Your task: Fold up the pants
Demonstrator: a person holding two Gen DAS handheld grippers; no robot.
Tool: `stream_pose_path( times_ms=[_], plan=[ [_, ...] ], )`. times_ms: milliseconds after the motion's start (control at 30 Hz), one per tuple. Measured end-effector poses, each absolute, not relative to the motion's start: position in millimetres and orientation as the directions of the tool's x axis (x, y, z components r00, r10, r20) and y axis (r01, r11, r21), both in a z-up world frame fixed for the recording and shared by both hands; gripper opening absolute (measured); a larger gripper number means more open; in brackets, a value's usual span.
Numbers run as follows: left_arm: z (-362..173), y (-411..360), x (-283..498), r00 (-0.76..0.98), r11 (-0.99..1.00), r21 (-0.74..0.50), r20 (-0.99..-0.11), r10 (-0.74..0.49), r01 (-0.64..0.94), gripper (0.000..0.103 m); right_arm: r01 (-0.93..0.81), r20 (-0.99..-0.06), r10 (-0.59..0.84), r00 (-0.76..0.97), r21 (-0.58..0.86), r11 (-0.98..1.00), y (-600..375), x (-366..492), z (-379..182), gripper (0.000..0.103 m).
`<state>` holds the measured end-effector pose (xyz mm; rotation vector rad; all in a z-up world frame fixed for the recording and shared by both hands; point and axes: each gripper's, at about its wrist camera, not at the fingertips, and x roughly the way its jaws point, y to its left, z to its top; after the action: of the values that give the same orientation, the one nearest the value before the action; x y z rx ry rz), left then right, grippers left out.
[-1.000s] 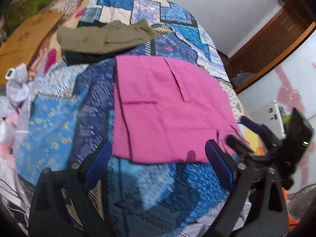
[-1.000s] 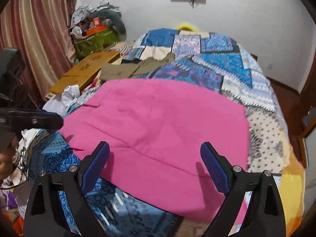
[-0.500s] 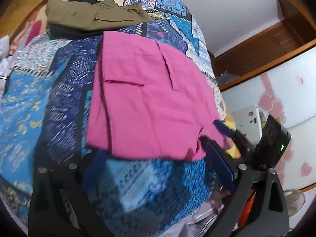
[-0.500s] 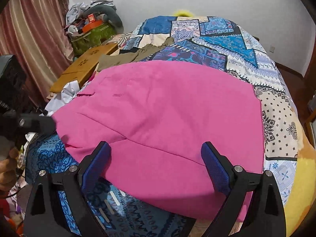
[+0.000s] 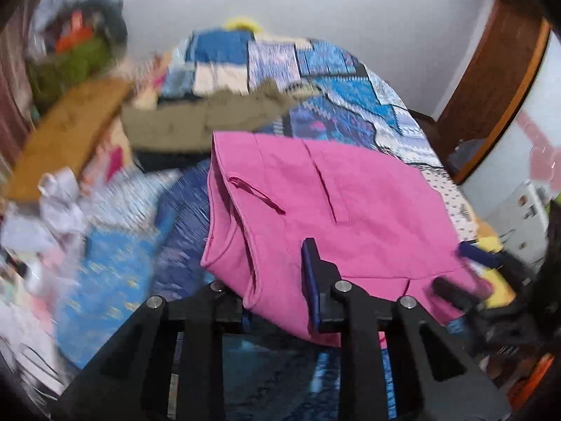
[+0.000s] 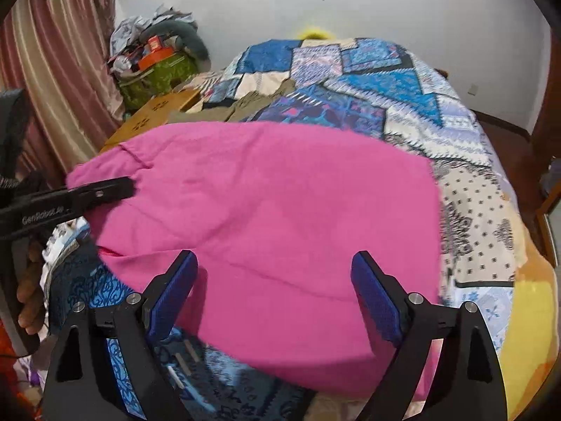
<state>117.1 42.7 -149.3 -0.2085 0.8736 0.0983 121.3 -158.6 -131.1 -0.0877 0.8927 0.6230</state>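
Note:
The pink pants [image 5: 315,210] lie folded on the patchwork bedspread [image 5: 336,98]. My left gripper [image 5: 273,291] is shut on their near left corner and lifts it a little; its left finger is hidden under the cloth. In the right wrist view the pants [image 6: 280,217] fill the middle, and the left gripper's finger [image 6: 105,189] shows at their left edge. My right gripper [image 6: 277,294] is open over the near edge of the pants, not holding them; it also shows in the left wrist view [image 5: 466,270] at the pants' right corner.
Folded olive pants [image 5: 196,122] lie beyond the pink ones on a dark garment. A wooden board [image 5: 66,133] and white crumpled cloth [image 5: 59,203] are at the left. A clothes pile on a green bag [image 6: 157,63] stands by the curtain [image 6: 56,70]. A wooden door frame [image 5: 491,98] is right.
My left gripper has closed on the near left corner of the pink pants and raised it. My right gripper has come lower and closer over the near edge, still open.

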Motion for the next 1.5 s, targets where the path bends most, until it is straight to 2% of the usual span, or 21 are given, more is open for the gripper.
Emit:
stream_pose_path(
  times_ms=[233, 400, 567, 700, 1033, 1267, 1333, 1500],
  plan=[
    [-113.3, 54.4, 103.6, 0.718, 0.983, 0.062, -0.675, 0.17, -0.174, 0.023, -0.488, -0.768, 0.421, 0.483, 0.163, 0.857, -185.9, 123.2, -136.4, 0.087],
    [-86.5, 46.8, 109.4, 0.764, 0.988, 0.074, -0.626, 0.155, -0.139, 0.022, -0.466, -0.781, 0.408, 0.473, 0.17, 0.868, -199.2, 123.2, -143.5, 0.087],
    [-70.2, 14.9, 127.5, 0.792, 0.997, 0.058, -0.606, 0.07, -0.044, 0.019, -0.466, -0.783, 0.428, 0.453, 0.202, 0.862, -202.6, 125.4, -146.3, 0.087],
    [-65.9, -14.3, 146.8, 0.766, 0.997, 0.009, -0.641, -0.049, 0.071, 0.017, -0.466, -0.781, 0.441, 0.442, 0.22, 0.857, -203.6, 125.9, -147.7, 0.087],
    [-89.3, -49.2, 183.9, 0.598, 0.944, -0.25, -0.731, -0.33, 0.215, 0.016, -0.466, -0.78, 0.447, 0.437, 0.229, 0.855, -204.4, 126.8, -149.0, 0.087],
    [-108.4, -63.9, 190.1, 0.49, 0.914, -0.314, -0.773, -0.404, 0.258, 0.017, -0.464, -0.78, 0.445, 0.439, 0.228, 0.856, -204.6, 128.8, -148.8, 0.087],
    [-110.6, -67.5, 189.3, 0.471, 0.909, -0.317, -0.78, -0.413, 0.272, 0.021, -0.461, -0.78, 0.445, 0.44, 0.229, 0.857, -205.6, 130.5, -148.1, 0.087],
    [-109.8, -65.0, 186.8, 0.46, 0.901, -0.316, -0.779, -0.426, 0.298, 0.049, -0.453, -0.776, 0.439, 0.452, 0.224, 0.863, -207.9, 133.0, -145.2, 0.087]
  ],
)
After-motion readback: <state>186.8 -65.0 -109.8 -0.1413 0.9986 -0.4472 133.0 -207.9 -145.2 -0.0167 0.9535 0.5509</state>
